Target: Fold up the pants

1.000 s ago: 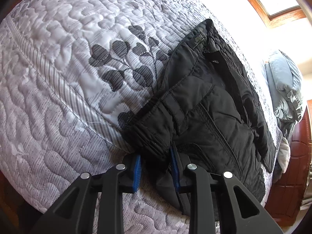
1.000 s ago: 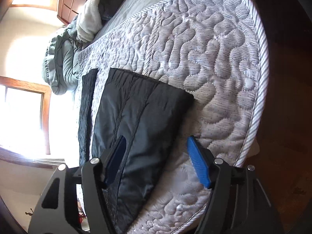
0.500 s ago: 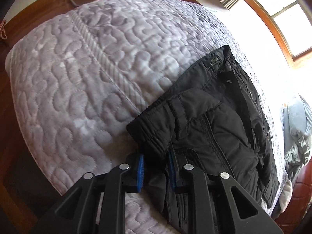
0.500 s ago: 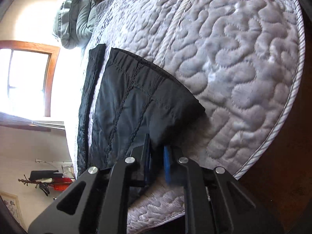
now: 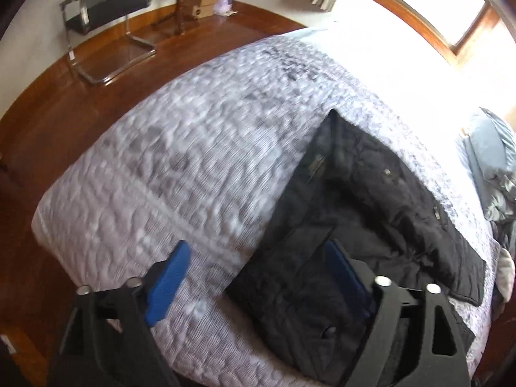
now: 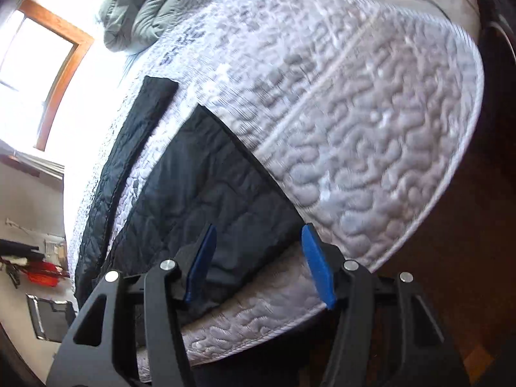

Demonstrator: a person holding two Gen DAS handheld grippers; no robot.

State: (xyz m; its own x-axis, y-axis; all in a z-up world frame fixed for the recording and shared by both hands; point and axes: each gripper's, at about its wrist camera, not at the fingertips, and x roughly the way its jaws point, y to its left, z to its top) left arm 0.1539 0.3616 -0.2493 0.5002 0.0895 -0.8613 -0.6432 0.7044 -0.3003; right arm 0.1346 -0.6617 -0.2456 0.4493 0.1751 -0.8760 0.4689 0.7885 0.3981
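Observation:
Black quilted pants lie on a grey quilted bed. In the left wrist view the waistband end with a snap button lies folded near the bed's near edge. My left gripper is open above the bed, its right pad over the fabric, holding nothing. In the right wrist view the pants show as a folded leg panel, with a narrow strip of leg to the left. My right gripper is open over the panel's near corner, holding nothing.
The bed's edge drops to a dark wooden floor. A metal-frame chair stands at the far left. A grey-green duvet is bunched at the head of the bed. Bright windows wash out the far side.
Both grippers were shut on the pants half a second ago and have opened and let go. Both have pulled back and up from the bed; the views are blurred from the motion.

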